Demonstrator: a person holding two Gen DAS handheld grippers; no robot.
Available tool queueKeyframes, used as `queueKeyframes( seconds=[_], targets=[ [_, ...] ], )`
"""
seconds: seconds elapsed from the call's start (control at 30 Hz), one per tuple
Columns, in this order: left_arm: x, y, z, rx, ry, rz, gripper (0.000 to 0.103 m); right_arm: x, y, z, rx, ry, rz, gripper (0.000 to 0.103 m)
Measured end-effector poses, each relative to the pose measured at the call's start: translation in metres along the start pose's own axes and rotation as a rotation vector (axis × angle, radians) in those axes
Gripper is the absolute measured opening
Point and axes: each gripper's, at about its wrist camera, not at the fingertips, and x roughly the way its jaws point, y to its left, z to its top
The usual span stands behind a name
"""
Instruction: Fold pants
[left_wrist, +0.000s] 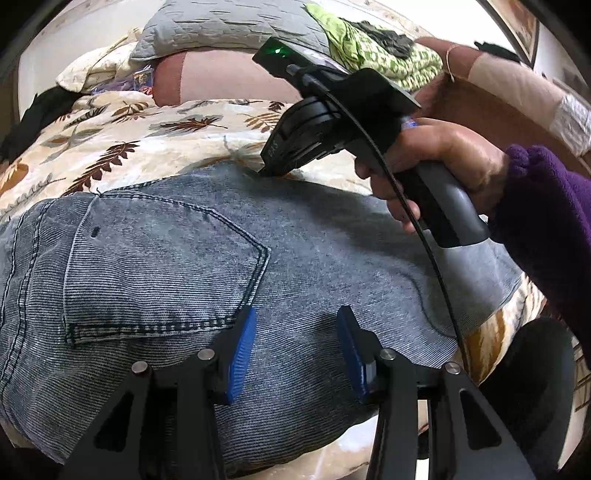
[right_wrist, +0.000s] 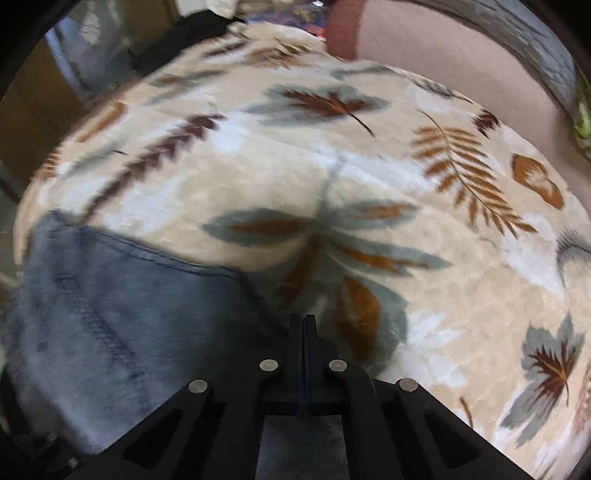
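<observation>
Grey-blue jeans (left_wrist: 325, 236) lie flat on a leaf-print blanket (left_wrist: 129, 136), back pocket (left_wrist: 166, 266) facing up. My left gripper (left_wrist: 297, 350) hovers just over the denim near the pocket, its blue pads (left_wrist: 242, 350) apart with nothing pinched between them. A hand (left_wrist: 436, 158) in a purple sleeve holds my right gripper (left_wrist: 266, 170), whose tip points down onto the far edge of the jeans. In the right wrist view that gripper (right_wrist: 308, 325) has its black fingers pressed together right at the corner of the jeans (right_wrist: 110, 314), with the blanket (right_wrist: 369, 166) beyond.
A pink bolster (left_wrist: 221, 81), a grey quilted pillow (left_wrist: 221, 33) and a green patterned cloth (left_wrist: 354, 40) are piled at the far side of the bed. A black cable (left_wrist: 402, 206) trails from the right gripper across the jeans. The bed's edge falls away at lower right.
</observation>
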Motion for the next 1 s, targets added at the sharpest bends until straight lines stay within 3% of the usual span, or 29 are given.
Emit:
queueKeyframes(
  seconds=[0.07,0.13,0.2,0.27,0.47,0.53,0.6,0.73,0.9,1.0],
  targets=[
    [0.001,-0.005,-0.001,0.030,-0.003,0.023,0.047,-0.012,-0.010,-0.001,0.068,-0.031,0.056,0.000],
    [0.002,-0.010,-0.002,0.062,-0.008,0.044,0.049,-0.044,-0.026,-0.010,0.142,-0.138,0.069,0.000],
    [0.004,-0.014,-0.003,0.089,-0.010,0.060,0.052,-0.066,-0.038,-0.025,0.188,-0.175,0.096,0.001],
    [0.006,-0.019,-0.005,0.120,-0.011,0.076,0.060,-0.082,-0.049,-0.047,0.231,-0.167,0.105,0.001],
    [0.017,-0.036,-0.011,0.185,-0.002,0.130,0.082,-0.099,-0.060,-0.134,0.343,-0.078,-0.020,0.001],
    [0.019,-0.038,-0.012,0.180,-0.002,0.137,0.085,-0.098,-0.066,-0.161,0.394,-0.040,-0.072,0.001],
    [0.021,-0.039,-0.012,0.173,0.001,0.134,0.088,-0.095,-0.072,-0.181,0.430,-0.029,-0.068,0.002],
    [0.022,-0.040,-0.012,0.164,0.008,0.137,0.091,-0.106,-0.085,-0.202,0.485,-0.065,-0.021,0.002],
    [0.021,-0.042,0.002,0.151,0.100,0.138,0.091,-0.154,-0.102,-0.242,0.579,-0.218,0.069,0.002],
    [0.011,-0.047,0.016,0.101,0.092,0.130,0.091,-0.168,-0.117,-0.270,0.639,-0.274,0.079,0.002]
  ],
)
